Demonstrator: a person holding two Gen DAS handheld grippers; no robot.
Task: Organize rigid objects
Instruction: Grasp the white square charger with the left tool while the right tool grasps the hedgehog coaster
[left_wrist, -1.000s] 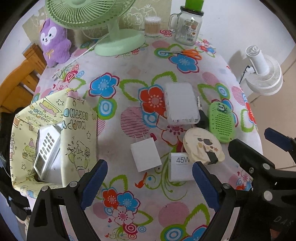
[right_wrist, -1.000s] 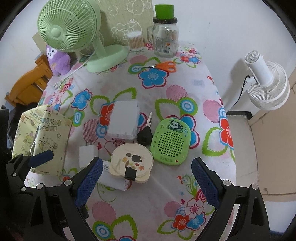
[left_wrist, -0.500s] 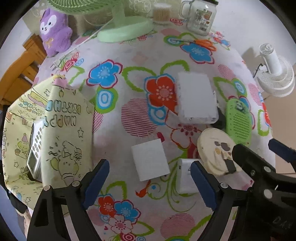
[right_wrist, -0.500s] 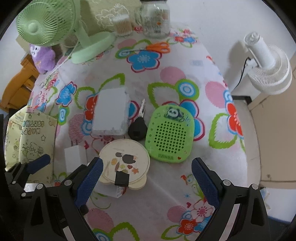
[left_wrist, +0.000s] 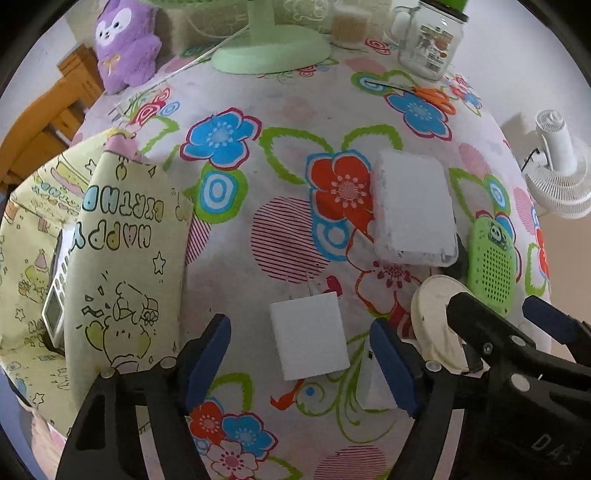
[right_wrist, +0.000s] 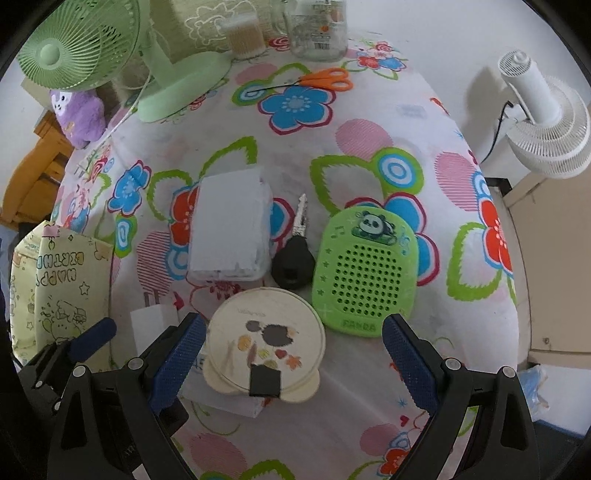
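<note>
Our left claw (left_wrist: 301, 360) hangs over the flowered counter (left_wrist: 280, 155), jaws spread though they have just been narrowing, the white charger cube (left_wrist: 308, 336) lying between the blue pads untouched. At its nine o'clock gapes the yellow birthday bag (left_wrist: 122, 258), a calculator (left_wrist: 55, 291) inside. Our right claw (right_wrist: 291, 363) is spread too, with the round cream case (right_wrist: 264, 341) between its pads, not pinched. At the case's twelve o'clock lies a white box (right_wrist: 229, 229); at one o'clock a black key (right_wrist: 293, 258), then a green panda speaker (right_wrist: 365, 273) beside it
</note>
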